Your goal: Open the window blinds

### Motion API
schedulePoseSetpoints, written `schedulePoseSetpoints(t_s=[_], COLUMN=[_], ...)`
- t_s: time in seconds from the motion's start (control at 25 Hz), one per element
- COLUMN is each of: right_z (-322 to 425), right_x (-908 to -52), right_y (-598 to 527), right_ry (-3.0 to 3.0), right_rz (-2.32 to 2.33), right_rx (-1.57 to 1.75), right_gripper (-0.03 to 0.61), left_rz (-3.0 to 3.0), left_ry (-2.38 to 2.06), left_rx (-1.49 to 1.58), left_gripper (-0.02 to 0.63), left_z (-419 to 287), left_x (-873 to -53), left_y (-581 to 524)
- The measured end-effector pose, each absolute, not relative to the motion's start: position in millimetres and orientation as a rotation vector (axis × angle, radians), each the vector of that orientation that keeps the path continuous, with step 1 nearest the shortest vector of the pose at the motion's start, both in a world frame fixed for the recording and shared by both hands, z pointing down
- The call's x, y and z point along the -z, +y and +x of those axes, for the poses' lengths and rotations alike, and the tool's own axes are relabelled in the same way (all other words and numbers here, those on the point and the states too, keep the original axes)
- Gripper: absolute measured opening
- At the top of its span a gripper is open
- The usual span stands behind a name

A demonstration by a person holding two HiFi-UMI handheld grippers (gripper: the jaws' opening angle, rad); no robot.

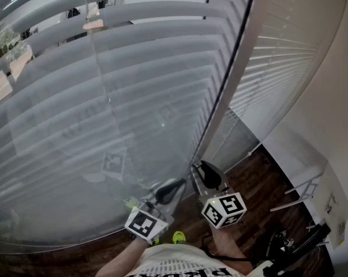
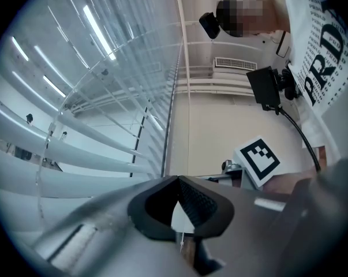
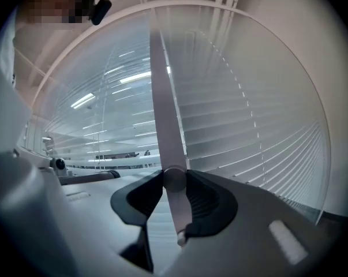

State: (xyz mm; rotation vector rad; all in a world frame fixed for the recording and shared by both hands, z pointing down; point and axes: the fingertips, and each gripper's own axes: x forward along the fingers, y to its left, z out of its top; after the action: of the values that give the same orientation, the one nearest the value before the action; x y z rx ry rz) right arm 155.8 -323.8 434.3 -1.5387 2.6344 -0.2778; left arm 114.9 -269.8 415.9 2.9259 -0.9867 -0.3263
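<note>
**Wand and right gripper.** The tilt wand (image 3: pixel 162 108) of the blinds (image 1: pixel 104 97) runs from the top of the right gripper view down through the jaws of the right gripper (image 3: pixel 174 180). Both pads are clamped on the wand, 1 on each side. Its lower end shows just below the pads. The wand hangs in front of the strip between 2 blind panels: a wide left panel and a narrower right panel (image 1: pixel 277 56). The slats of the left panel stand apart enough to show the room lights beyond. The slats of the right panel lie closer together.

**Left gripper.** The left gripper (image 1: pixel 171 190) is just beside the right gripper, on its left, well below most of the slats. Its jaws are closed, tip against tip. What the thin pale strip low behind the pads is cannot be determined.

**Hand pose.** In the head view both forearms enter from the bottom edge. Both grippers point away from the person toward the blinds, roughly level. The 2 marker cubes (image 1: pixel 224 209) sit near each other above a dark wooden floor (image 1: pixel 260 189).
</note>
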Motion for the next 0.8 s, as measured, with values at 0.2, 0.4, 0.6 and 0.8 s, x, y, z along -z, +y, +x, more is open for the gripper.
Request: schedulePoseSetpoints(t_s=[0.2,0.4,0.6,0.8], right_z=[155.7,154.5,154.7,150.1], right_x=[-434.7,-437.4,-443.4,-439.8], right_y=[-324.6,-323.8,-316.2,-313.7], right_ry=[2.593,2.666,2.944,3.088], right_rz=[-1.487,-1.509,-1.712,-1.811], right_rx=[0.360,0.312,-0.141,-0.734], right_gripper=[0.130,0.133,0.133,0.137], left_rz=[2.938,2.925,2.933,2.931], left_ry=[-0.988,-0.989,-1.000,-1.006], left_rx=[0.323,0.328,0.324,0.330], left_gripper=[-0.009,-0.009,-0.008,-0.009], left_z=[114.8,114.7,115.1,115.5], left_x=[-416.3,-415.6,-414.5,-414.1], left_y=[-270.0,-270.1,-270.6,-271.6])
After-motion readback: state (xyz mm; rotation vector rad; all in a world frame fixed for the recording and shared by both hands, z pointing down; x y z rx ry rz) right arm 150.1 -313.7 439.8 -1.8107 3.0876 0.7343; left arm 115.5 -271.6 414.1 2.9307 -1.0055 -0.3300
